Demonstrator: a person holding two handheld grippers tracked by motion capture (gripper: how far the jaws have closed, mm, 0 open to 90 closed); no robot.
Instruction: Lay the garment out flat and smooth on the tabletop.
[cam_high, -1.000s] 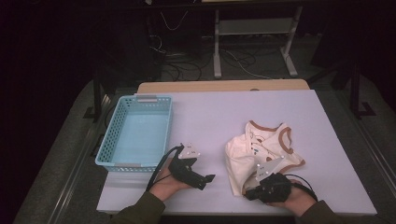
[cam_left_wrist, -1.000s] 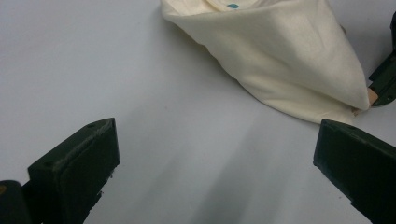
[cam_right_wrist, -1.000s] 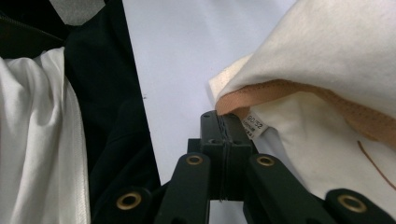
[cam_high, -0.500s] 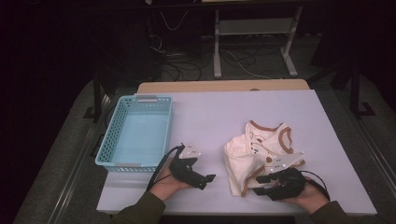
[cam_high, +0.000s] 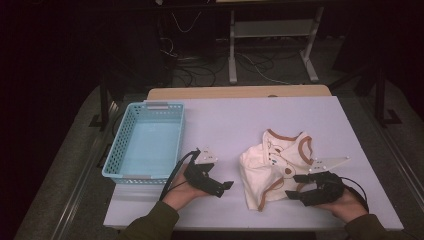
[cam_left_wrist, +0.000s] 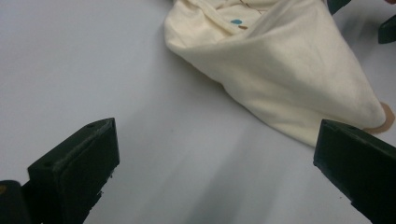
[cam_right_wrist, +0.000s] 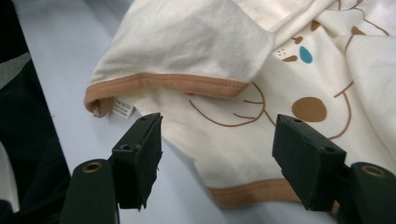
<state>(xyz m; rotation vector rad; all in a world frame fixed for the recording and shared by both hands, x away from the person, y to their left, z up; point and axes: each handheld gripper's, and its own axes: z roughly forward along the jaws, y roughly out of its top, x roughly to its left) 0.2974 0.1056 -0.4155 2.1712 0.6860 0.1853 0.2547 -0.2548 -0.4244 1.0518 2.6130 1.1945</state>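
A cream baby garment (cam_high: 272, 165) with brown trim and a bear print lies crumpled on the white table (cam_high: 240, 120), right of centre. My right gripper (cam_high: 296, 186) sits at the garment's near right edge. Its jaws have just been opening, and in the right gripper view (cam_right_wrist: 217, 128) they stand apart over the brown hem (cam_right_wrist: 243, 193) with no pad pressing on the cloth. My left gripper (cam_high: 224, 186) rests left of the garment, pointing at it. The left gripper view (cam_left_wrist: 218, 135) has its jaws wide open over bare table, short of the folded cloth (cam_left_wrist: 289, 79).
An empty light blue plastic basket (cam_high: 114, 150) stands at the table's left side. A wooden strip (cam_high: 240, 92) runs along the far edge. Beyond it are a dark floor, cables and a metal stand (cam_high: 270, 40).
The right hand has drawn to the right along the garment's near edge, and its jaws have gone from shut on the cloth to open. The left hand has stayed still.
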